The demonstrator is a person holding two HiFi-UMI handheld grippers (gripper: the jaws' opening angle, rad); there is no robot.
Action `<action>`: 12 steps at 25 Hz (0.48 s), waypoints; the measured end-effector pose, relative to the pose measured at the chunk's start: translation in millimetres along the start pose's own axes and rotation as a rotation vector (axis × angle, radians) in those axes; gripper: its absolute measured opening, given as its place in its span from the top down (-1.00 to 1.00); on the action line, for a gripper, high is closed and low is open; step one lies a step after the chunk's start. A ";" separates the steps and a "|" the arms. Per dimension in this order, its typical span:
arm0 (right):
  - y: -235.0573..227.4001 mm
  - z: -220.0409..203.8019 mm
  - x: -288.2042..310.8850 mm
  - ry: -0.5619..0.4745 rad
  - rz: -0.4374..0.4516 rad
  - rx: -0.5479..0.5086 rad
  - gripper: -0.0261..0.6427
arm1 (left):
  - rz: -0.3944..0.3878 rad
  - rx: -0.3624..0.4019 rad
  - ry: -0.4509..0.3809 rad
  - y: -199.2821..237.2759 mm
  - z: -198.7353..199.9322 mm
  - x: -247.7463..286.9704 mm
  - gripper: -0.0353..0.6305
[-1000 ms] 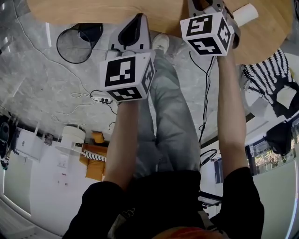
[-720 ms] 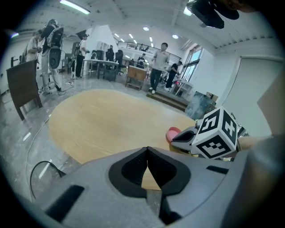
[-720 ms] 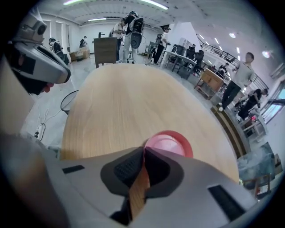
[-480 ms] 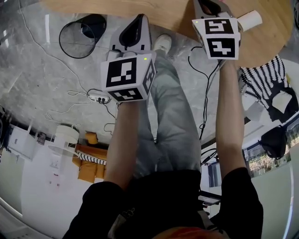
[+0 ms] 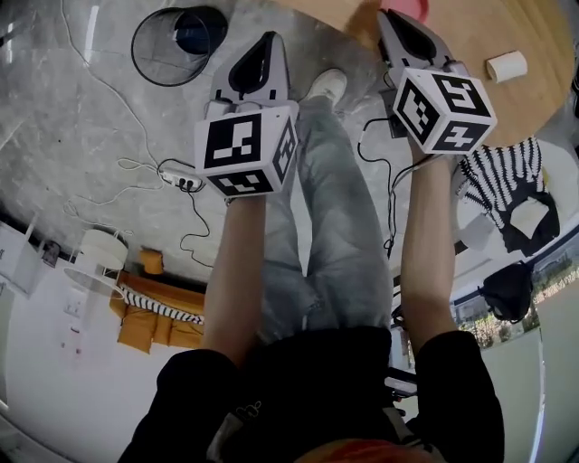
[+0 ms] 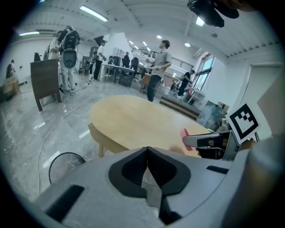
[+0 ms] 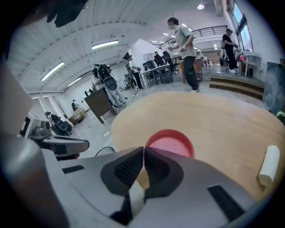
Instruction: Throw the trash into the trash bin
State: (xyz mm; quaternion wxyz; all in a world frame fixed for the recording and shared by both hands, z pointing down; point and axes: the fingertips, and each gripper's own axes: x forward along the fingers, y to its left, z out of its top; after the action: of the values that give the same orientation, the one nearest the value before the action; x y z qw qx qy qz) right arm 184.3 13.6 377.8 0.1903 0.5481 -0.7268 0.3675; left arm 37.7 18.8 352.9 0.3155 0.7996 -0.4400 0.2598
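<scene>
A white paper roll (image 5: 507,65) lies on the round wooden table (image 5: 470,41), also seen at the right gripper view's far right as the roll (image 7: 269,165). The black wire trash bin (image 5: 176,41) stands on the floor left of the table; its rim (image 6: 67,167) shows low in the left gripper view. My left gripper (image 5: 269,36) hangs over the floor between bin and table, shut and empty (image 6: 147,149). My right gripper (image 5: 391,16) is over the table's near edge, shut with nothing in it (image 7: 143,149), pointing at a red dish (image 7: 171,142).
Cables and a power strip (image 5: 181,184) lie on the grey floor below the bin. A striped chair (image 5: 507,181) stands right of the table. Several people (image 6: 156,69) stand far off in the hall beyond the table (image 6: 142,120).
The right gripper has rolled and drawn left, away from the white roll, which stays on the table. The bin and table have slid right in the head view.
</scene>
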 end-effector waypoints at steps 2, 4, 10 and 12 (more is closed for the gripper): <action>23.1 -0.7 7.9 0.005 0.024 -0.009 0.88 | 0.025 -0.025 -0.010 20.2 -4.3 -11.1 0.87; 49.5 -2.0 18.3 0.019 0.056 -0.027 0.88 | 0.062 -0.058 -0.019 43.8 -9.1 -24.4 0.87; 131.2 -4.8 53.1 0.062 0.165 -0.128 0.88 | 0.172 -0.164 -0.044 111.4 -25.0 -62.9 0.87; 155.1 -6.9 65.8 0.078 0.199 -0.149 0.88 | 0.205 -0.204 -0.054 132.5 -31.1 -73.1 0.87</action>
State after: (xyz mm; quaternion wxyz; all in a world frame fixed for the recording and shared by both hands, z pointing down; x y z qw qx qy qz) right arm 16.7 -4.5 376.6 0.2215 0.4429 -0.7949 0.3506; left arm -116.5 26.2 359.5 0.3552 0.7209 -0.5517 0.2230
